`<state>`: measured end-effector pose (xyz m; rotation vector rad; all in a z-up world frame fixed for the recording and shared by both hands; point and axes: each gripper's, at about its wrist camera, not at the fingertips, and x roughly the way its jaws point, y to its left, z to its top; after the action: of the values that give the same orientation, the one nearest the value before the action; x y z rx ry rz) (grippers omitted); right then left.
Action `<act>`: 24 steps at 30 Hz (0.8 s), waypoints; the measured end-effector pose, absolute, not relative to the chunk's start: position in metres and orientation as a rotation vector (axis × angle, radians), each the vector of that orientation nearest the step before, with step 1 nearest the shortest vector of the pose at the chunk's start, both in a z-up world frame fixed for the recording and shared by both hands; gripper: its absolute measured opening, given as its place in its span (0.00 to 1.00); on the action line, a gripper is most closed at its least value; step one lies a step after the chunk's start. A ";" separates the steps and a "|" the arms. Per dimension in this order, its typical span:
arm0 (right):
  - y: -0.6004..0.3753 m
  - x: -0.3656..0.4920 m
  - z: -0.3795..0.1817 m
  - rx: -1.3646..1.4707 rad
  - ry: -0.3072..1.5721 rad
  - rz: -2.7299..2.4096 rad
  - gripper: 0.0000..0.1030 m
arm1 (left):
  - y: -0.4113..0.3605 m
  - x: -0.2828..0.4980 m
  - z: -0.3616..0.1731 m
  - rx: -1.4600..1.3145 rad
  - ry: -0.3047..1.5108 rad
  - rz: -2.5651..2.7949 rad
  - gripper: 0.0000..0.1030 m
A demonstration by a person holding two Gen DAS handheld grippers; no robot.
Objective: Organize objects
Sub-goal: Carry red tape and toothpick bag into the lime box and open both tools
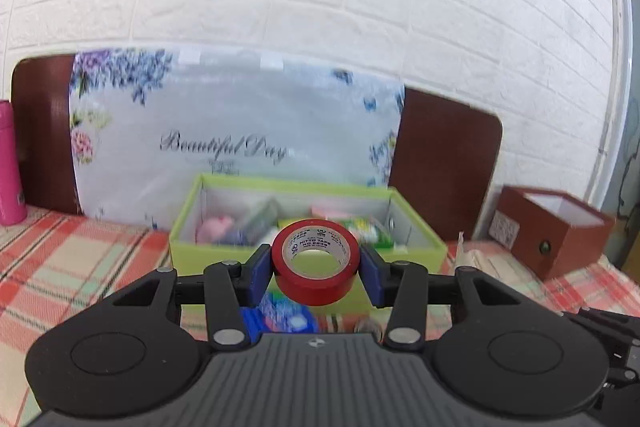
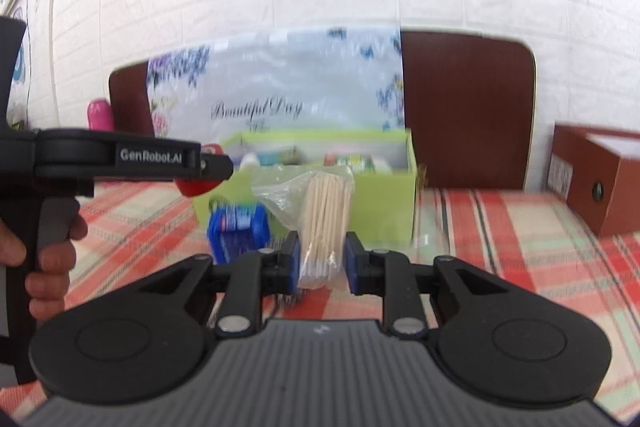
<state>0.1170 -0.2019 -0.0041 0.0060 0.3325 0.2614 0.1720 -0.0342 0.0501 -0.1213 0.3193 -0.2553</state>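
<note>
A red roll of tape (image 1: 316,263) was held in the left gripper (image 1: 316,269) at lower centre, a bagged bundle of wooden sticks (image 2: 323,227) in the right gripper (image 2: 322,261); next, release over the green cardboard box (image 1: 416,231) seemed needed.

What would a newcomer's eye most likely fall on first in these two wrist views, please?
Probably the red tape roll, clamped in the left gripper just in front of the lime-green box of small items. Next, the bag of wooden sticks between the right gripper's blue pads, above the red plaid tablecloth.
</note>
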 end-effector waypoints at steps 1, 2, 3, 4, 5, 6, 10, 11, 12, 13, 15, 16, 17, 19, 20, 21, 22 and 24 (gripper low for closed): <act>-0.201 0.122 0.002 0.003 0.308 0.261 0.21 | -0.034 0.176 0.055 -0.133 0.306 -0.250 0.47; -0.201 0.129 0.009 0.005 0.285 0.257 0.22 | -0.033 0.180 0.058 -0.144 0.294 -0.246 0.47; -0.201 0.135 0.015 0.008 0.265 0.252 0.22 | -0.033 0.184 0.062 -0.157 0.283 -0.241 0.47; -0.200 0.141 0.020 0.011 0.245 0.248 0.22 | -0.033 0.189 0.065 -0.170 0.273 -0.239 0.47; -0.200 0.146 0.025 0.013 0.227 0.242 0.22 | -0.033 0.193 0.067 -0.181 0.265 -0.241 0.47; -0.200 0.153 0.030 0.012 0.210 0.235 0.22 | -0.034 0.198 0.068 -0.193 0.260 -0.243 0.47; -0.192 0.180 0.038 0.003 0.183 0.219 0.22 | -0.040 0.225 0.068 -0.216 0.253 -0.243 0.47; -0.190 0.187 0.039 -0.006 0.176 0.210 0.22 | -0.041 0.232 0.067 -0.219 0.252 -0.244 0.47; -0.188 0.195 0.039 -0.017 0.169 0.194 0.22 | -0.042 0.239 0.066 -0.220 0.253 -0.247 0.47; -0.186 0.203 0.039 -0.026 0.164 0.176 0.22 | -0.043 0.246 0.064 -0.218 0.257 -0.251 0.47; -0.185 0.219 0.035 -0.037 0.156 0.142 0.22 | -0.044 0.258 0.057 -0.218 0.268 -0.257 0.47; -0.185 0.226 0.032 -0.044 0.154 0.130 0.22 | -0.043 0.265 0.052 -0.223 0.278 -0.258 0.47; -0.186 0.233 0.027 -0.052 0.155 0.122 0.22 | -0.043 0.271 0.047 -0.229 0.289 -0.260 0.47; -0.186 0.245 0.012 -0.063 0.166 0.108 0.22 | -0.042 0.287 0.040 -0.232 0.324 -0.258 0.47; -0.185 0.250 0.003 -0.065 0.177 0.105 0.22 | -0.041 0.293 0.039 -0.238 0.333 -0.255 0.47; -0.184 0.256 -0.004 -0.074 0.197 0.106 0.22 | -0.040 0.299 0.037 -0.245 0.339 -0.250 0.47; -0.182 0.263 -0.011 -0.086 0.217 0.109 0.22 | -0.039 0.303 0.036 -0.246 0.345 -0.247 0.47; -0.180 0.272 -0.020 -0.099 0.243 0.117 0.22 | -0.040 0.308 0.033 -0.248 0.349 -0.256 0.47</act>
<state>0.2718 -0.1798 -0.0205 -0.0988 0.2428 0.1168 0.3078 -0.0398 0.0334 -0.2484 0.3494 -0.2557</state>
